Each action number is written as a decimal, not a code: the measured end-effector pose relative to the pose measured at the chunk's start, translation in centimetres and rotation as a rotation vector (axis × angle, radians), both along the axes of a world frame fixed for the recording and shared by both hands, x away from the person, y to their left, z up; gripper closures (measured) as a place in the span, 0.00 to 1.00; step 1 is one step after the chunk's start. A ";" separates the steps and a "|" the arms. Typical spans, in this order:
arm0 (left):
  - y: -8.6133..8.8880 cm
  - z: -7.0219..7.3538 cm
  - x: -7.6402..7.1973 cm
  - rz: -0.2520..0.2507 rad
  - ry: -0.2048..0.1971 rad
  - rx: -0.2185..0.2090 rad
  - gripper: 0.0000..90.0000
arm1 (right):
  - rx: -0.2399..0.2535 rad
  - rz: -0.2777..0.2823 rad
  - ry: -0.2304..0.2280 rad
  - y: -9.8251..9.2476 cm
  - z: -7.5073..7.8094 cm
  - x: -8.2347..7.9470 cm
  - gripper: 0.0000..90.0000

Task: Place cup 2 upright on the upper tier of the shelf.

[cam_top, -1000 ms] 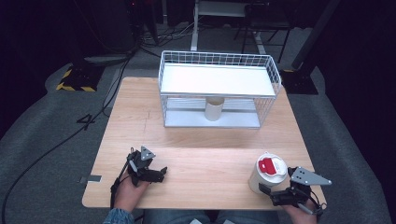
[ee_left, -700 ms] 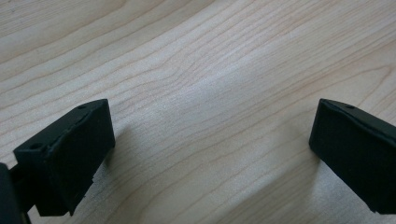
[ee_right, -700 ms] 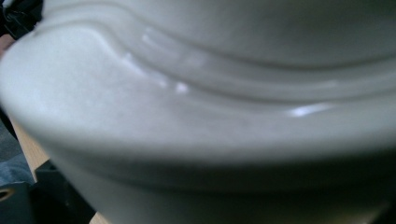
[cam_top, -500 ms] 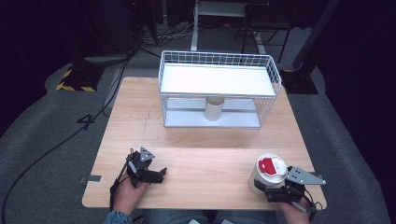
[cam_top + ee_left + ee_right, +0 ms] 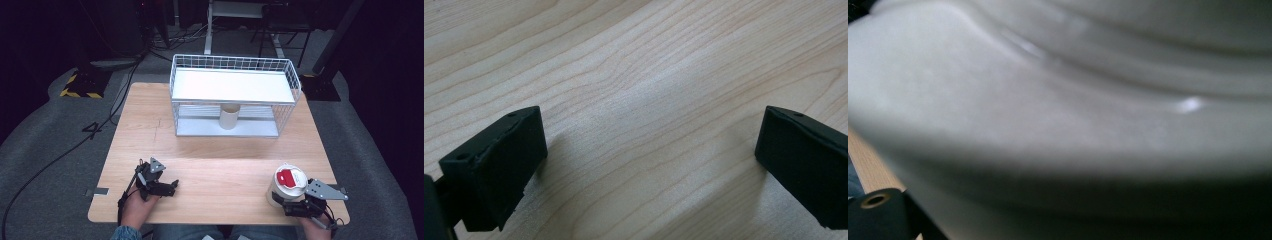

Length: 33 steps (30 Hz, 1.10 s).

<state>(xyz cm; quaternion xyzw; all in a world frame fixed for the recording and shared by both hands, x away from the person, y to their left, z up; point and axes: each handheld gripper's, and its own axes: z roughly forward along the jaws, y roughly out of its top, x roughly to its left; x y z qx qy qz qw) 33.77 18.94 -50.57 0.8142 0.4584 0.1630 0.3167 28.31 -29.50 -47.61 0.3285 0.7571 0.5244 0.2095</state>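
High view first: my right tongs (image 5: 289,206) sit at the near right corner of the surface (image 5: 215,150), pushed up against the near side of a white container with a red patch on its lid (image 5: 287,185). Their jaws have just been closing with the container between them, and in the right gripper view its pale wall (image 5: 1058,115) is pressed close between them, so I take it as grasped. The container stands upright, well apart from the wire basket (image 5: 234,95) at the far side. A small pale cup (image 5: 229,116) stands under the basket's shelf. My left tongs (image 5: 167,187) rest released, holding nothing, left of the container on bare wood (image 5: 644,100).
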 end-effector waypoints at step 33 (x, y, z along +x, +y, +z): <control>0.0 0.0 0.0 -0.003 0.000 0.000 0.01 | 0.033 0.027 -0.030 -0.2 2.4 1.1 0.12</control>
